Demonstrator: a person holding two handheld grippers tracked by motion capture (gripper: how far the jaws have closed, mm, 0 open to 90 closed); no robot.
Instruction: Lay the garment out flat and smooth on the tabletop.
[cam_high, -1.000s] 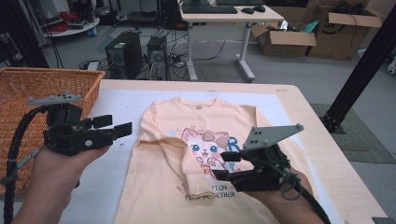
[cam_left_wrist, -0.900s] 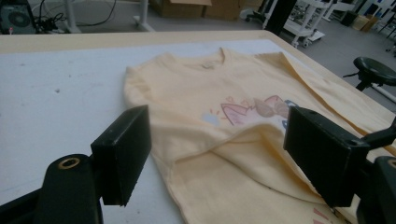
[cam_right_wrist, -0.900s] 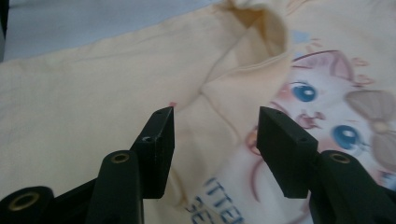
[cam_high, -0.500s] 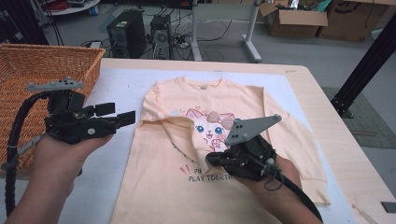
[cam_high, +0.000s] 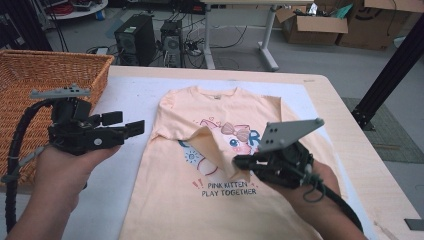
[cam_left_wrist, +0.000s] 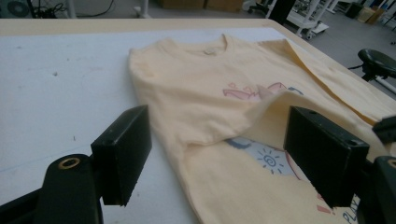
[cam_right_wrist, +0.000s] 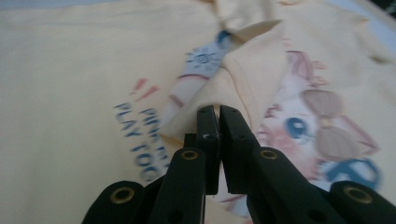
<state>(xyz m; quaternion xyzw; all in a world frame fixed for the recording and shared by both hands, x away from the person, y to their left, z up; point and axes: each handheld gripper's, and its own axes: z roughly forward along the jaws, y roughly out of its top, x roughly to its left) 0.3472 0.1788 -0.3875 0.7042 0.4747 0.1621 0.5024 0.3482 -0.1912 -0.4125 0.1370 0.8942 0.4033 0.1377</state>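
A pale peach T-shirt (cam_high: 170, 200) with a kitten print lies flat on the white-covered table (cam_high: 125, 95). Its left sleeve (cam_high: 215, 150) is folded in over the chest. My right gripper (cam_high: 240, 162) is shut on the sleeve's edge, just above the printed words. In the right gripper view the jaws (cam_right_wrist: 216, 112) stand together with the sleeve (cam_right_wrist: 247, 79) pinched at their tips. My left gripper (cam_high: 125, 123) hovers open over the bare table left of the shirt. In the left gripper view (cam_left_wrist: 217, 126) nothing is between the jaws, and the shirt (cam_left_wrist: 196, 84) lies beyond them.
A wicker basket (cam_high: 30, 65) stands at the table's far left, behind the left hand. Beyond the far edge are computer towers (cam_high: 150, 35), a desk leg and cardboard boxes (cam_high: 312, 22) on the floor. A black post (cam_high: 395, 70) rises at the right.
The right gripper's jaws have closed on the sleeve's edge, and the sleeve flap now lies drawn further over the print. The left gripper has kept still and open.
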